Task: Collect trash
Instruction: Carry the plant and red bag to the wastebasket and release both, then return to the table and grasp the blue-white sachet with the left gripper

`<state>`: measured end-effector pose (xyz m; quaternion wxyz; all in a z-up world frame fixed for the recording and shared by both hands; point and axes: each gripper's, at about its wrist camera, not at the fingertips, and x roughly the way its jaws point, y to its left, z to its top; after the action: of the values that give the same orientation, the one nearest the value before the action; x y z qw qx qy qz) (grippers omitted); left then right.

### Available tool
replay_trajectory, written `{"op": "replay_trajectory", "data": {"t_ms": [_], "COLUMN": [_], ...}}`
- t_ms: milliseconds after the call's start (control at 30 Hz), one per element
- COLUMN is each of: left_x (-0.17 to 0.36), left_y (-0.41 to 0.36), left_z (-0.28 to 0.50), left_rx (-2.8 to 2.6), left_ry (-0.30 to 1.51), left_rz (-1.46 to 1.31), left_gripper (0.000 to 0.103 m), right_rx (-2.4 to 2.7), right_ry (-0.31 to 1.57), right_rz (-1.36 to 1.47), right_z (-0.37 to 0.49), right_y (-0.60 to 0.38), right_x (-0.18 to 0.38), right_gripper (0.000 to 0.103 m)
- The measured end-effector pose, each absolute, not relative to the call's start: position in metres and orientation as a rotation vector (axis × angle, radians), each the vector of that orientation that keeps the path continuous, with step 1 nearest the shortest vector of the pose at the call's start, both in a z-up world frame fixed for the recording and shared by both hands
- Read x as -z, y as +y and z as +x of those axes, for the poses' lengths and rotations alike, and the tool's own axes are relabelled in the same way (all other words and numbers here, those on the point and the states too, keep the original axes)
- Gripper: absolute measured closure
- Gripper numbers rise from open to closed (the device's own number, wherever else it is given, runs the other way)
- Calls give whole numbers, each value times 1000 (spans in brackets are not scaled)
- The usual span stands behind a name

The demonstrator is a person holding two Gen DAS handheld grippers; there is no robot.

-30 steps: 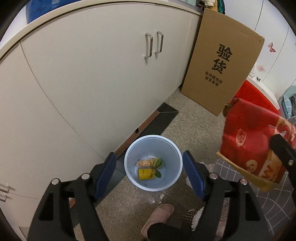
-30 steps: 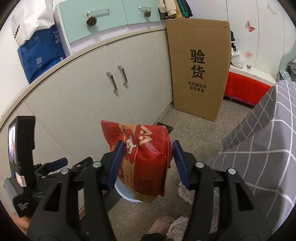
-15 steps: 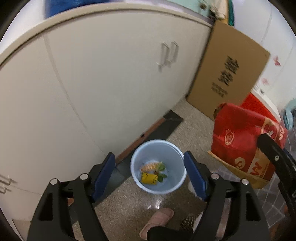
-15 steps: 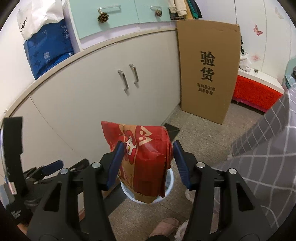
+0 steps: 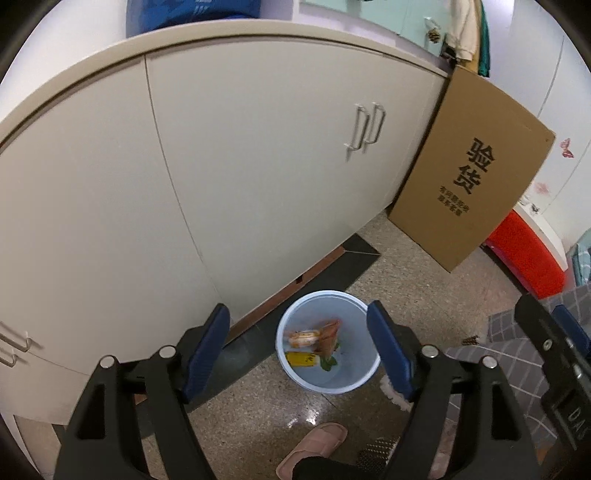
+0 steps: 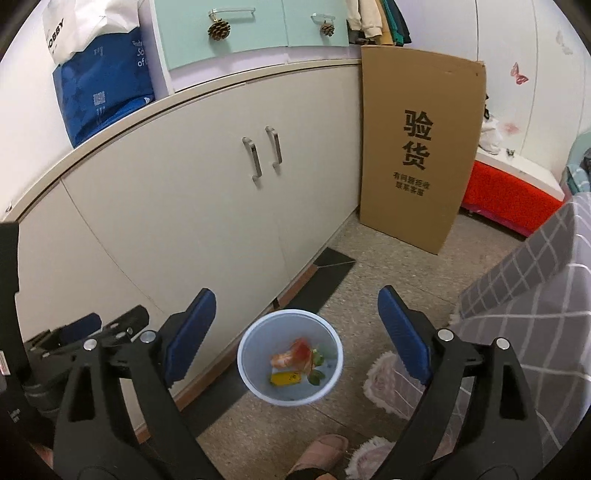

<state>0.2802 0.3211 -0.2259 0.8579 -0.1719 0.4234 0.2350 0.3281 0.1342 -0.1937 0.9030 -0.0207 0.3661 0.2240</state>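
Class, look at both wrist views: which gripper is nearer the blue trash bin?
Hard to call. The right gripper hangs open above the blue trash bin; the left gripper, also open, frames it likewise.

Home, prob bedroom/utility corner: cream cabinets (image 6: 207,206) w/ metal handles, mint drawers (image 6: 251,26) w/ pinecone knobs, clothes (image 6: 376,18) hanging up top, butterfly wall stickers (image 6: 519,73), pink slipper (image 5: 314,448) on speckled floor, small bin (image 6: 255,384) w/ snack wrappers, flat cardboard box (image 6: 417,147) against cabinet
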Motion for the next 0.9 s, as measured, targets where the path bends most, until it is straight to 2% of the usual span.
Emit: {"op": "replay_trajectory", "data": {"t_ms": [400, 633, 900], "left_x": [167, 143, 142], "left_y": [245, 149, 31], "left_z": [259, 250, 239], "left_rx": [-323, -87, 128], "left_ry": [789, 771, 809], "left_rz": [-328, -280, -133], "left_gripper": [28, 23, 23], "right_rx": [-408, -259, -86], "right_ry": [655, 575, 556], "right_rz": [53, 75, 142], "right_z": [283, 243, 200], "right_y": [50, -44, -162], "right_x": [131, 94, 89], "right_gripper": [12, 10, 9]}}
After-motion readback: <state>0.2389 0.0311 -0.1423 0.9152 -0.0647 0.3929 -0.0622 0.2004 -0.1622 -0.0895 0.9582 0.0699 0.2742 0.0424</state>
